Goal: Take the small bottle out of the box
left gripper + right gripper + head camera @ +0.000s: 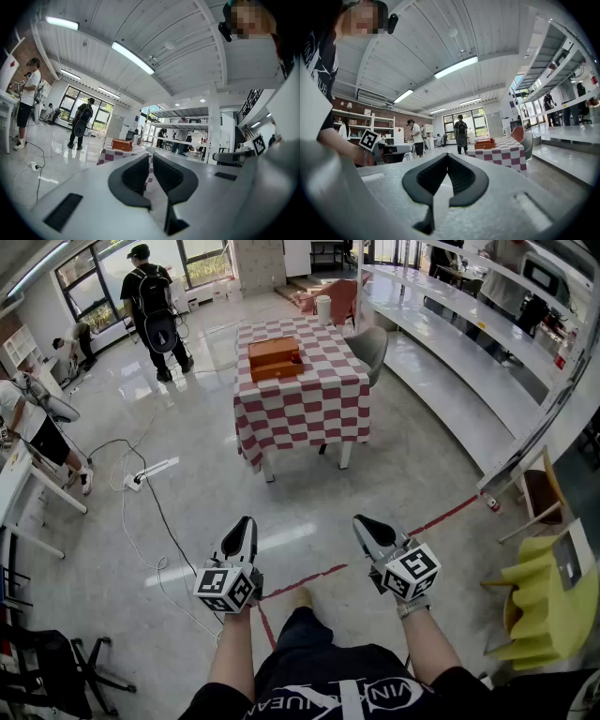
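An orange-brown box (pixel 275 358) sits on a table with a red-and-white checked cloth (pixel 309 413), far ahead across the floor. The small bottle does not show at this distance. My left gripper (pixel 246 523) and right gripper (pixel 364 523) are held level over the floor, side by side, well short of the table. Both are shut and hold nothing. The left gripper view has its jaws (pixel 150 159) aimed toward the table (pixel 110 157) and box (pixel 122 145). In the right gripper view the tips (pixel 447 157) meet, with the box (pixel 484 143) off to the right.
A person with a backpack (pixel 152 306) stands beyond the table's left. A grey chair (pixel 367 348) is at its right side. Cables and a power strip (pixel 141 479) lie on the floor at left. Long white shelves (pixel 469 352) run along the right, with a yellow chair (pixel 548 601) nearer.
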Action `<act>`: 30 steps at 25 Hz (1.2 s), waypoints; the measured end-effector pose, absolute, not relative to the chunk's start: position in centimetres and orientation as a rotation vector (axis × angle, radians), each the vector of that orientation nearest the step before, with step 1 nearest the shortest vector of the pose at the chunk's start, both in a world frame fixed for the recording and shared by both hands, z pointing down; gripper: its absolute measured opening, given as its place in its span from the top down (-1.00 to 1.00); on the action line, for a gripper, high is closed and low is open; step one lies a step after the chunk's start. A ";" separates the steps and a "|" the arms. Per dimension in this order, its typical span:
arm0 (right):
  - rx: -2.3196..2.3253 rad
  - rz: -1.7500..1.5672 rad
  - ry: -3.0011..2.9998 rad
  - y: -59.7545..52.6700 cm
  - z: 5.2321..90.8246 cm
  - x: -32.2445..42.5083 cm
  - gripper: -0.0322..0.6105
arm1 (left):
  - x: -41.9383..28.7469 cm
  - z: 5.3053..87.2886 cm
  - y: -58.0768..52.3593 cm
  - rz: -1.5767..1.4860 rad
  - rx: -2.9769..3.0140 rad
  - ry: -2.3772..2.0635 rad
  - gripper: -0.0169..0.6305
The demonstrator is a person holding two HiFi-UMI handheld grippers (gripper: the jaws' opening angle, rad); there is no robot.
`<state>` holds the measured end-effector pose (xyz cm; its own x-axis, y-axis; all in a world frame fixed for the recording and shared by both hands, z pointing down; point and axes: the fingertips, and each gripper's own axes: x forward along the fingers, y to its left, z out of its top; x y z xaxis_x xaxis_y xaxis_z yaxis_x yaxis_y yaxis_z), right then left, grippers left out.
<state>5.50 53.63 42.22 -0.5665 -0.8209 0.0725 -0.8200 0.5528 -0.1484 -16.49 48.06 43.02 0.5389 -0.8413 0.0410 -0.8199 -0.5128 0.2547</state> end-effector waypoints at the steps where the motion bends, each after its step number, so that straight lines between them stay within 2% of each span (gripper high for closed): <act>1: -1.479 -0.251 2.754 52.3 42.2 5.7 0.88 | -16.3 42.8 46.9 -0.121 2.550 -1.399 0.85; 30: -1.571 -0.326 2.666 28.4 44.0 4.3 0.88 | -17.9 42.9 23.7 -0.041 2.610 -1.387 0.85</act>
<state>4.32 28.43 44.01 -0.4899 -0.8680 0.0803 -0.8618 0.4684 -0.1945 -17.93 23.75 42.95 0.5628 -0.8243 0.0621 -0.8191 -0.5460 0.1758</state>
